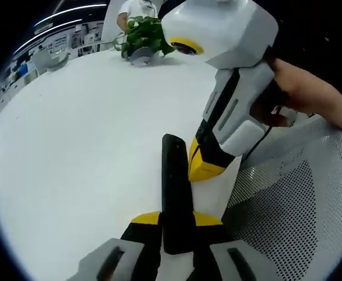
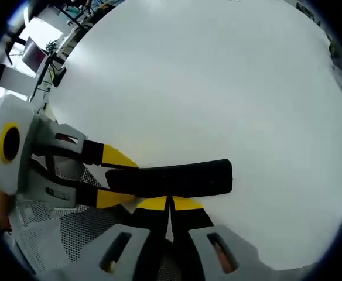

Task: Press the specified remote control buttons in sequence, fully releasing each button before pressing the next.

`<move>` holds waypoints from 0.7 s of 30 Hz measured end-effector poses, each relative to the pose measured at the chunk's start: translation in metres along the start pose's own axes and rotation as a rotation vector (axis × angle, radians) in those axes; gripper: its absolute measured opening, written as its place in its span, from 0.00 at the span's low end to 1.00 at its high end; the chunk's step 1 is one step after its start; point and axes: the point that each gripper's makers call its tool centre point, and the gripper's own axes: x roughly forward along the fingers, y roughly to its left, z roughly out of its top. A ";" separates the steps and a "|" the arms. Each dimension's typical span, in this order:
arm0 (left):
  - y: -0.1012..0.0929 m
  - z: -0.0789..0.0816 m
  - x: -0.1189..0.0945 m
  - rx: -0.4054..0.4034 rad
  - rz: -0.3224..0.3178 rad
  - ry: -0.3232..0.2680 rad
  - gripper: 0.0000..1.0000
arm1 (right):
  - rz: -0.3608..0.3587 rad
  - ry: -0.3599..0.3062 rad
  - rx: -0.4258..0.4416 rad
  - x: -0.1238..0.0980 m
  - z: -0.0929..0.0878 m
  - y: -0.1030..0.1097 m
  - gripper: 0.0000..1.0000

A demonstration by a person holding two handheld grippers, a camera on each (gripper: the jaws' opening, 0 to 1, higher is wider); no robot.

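A long black remote (image 1: 174, 187) is clamped between the yellow-tipped jaws of my left gripper (image 1: 177, 218), which is shut on its near end and holds it above the white table (image 1: 77, 140). My right gripper (image 1: 202, 168), held by a hand (image 1: 303, 93), comes down from the upper right with its tips against the remote's right side. In the right gripper view the remote (image 2: 177, 177) lies crosswise. My right gripper (image 2: 171, 203) is shut, its tips together and touching the remote's near edge. The left gripper (image 2: 124, 178) grips the remote's left end.
A potted green plant (image 1: 142, 34) stands at the table's far edge, with a person (image 1: 137, 8) behind it. A white mesh chair (image 1: 303, 199) is close on the right, and the same chair (image 2: 54, 234) shows under the left gripper. Monitors (image 2: 33, 55) stand beyond the table.
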 end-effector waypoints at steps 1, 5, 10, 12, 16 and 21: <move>-0.003 0.001 0.001 0.048 -0.007 -0.003 0.21 | 0.002 0.001 0.000 0.000 -0.001 0.000 0.00; 0.005 0.001 0.002 0.209 0.077 0.013 0.24 | 0.014 -0.020 0.005 -0.003 0.004 0.001 0.00; 0.005 0.000 0.002 0.210 0.082 0.015 0.24 | 0.050 -0.068 0.012 -0.006 0.010 0.010 0.00; 0.005 0.000 0.002 0.212 0.080 0.013 0.24 | 0.052 -0.086 -0.008 -0.005 0.015 0.012 0.00; 0.005 0.000 0.002 0.231 0.087 0.013 0.25 | 0.036 -0.090 -0.044 -0.001 0.018 0.014 0.00; 0.006 0.000 0.002 0.259 0.094 0.006 0.25 | 0.032 -0.103 -0.071 0.001 0.022 0.017 0.00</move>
